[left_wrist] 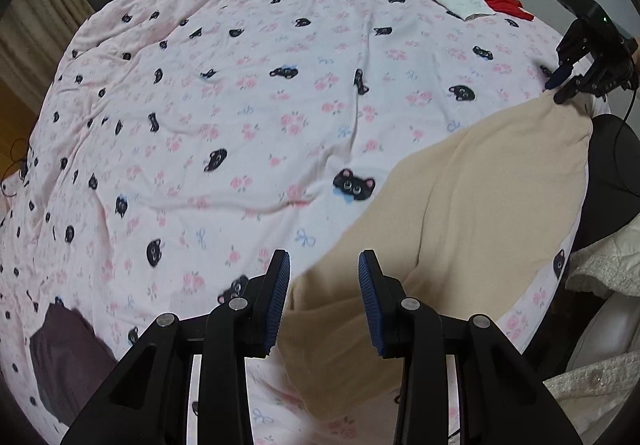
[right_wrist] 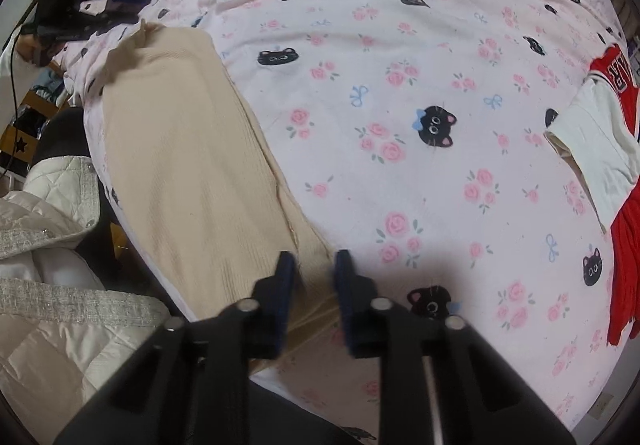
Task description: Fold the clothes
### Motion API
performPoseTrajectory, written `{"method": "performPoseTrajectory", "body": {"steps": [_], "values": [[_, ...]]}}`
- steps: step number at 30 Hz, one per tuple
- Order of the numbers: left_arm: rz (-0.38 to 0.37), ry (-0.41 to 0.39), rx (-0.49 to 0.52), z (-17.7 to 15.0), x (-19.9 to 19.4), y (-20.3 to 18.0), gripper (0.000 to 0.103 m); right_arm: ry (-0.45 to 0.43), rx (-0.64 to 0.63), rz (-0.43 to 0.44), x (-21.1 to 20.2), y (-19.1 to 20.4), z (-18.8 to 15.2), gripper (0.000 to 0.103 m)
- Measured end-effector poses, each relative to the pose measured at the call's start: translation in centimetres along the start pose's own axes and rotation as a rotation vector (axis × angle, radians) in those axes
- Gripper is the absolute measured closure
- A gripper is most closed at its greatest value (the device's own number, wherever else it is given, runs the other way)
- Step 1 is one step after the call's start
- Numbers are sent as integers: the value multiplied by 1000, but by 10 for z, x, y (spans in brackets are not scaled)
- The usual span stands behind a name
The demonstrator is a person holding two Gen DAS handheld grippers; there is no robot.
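Beige garment (left_wrist: 472, 197), ribbed knit, laid as a long strip along the edge of the bed (left_wrist: 224, 93). Left gripper (left_wrist: 323, 301) open over one end of it, no grip. Right gripper (right_wrist: 314, 299) part-open, straddling the other end's edge, not clamped.
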State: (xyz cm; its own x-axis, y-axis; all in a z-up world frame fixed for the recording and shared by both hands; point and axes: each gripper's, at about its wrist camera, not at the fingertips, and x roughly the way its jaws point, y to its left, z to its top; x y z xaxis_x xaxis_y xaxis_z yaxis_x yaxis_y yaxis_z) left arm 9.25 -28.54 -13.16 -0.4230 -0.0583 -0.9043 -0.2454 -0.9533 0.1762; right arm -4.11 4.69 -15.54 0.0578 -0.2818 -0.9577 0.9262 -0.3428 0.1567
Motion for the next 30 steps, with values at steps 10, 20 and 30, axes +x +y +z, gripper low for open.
{"method": "performPoseTrajectory", "body": {"steps": [10, 20, 30], "values": [[58, -55, -177, -48, -10, 24, 71, 41, 35, -39, 1, -9, -1, 87], [-13, -170, -360, -93, -19, 34, 63, -150, -88, 78, -40, 54, 85, 75], [-80, -281, -434, -120, -19, 18, 59, -102, -304, 244, 28, 175, 196, 88]]}}
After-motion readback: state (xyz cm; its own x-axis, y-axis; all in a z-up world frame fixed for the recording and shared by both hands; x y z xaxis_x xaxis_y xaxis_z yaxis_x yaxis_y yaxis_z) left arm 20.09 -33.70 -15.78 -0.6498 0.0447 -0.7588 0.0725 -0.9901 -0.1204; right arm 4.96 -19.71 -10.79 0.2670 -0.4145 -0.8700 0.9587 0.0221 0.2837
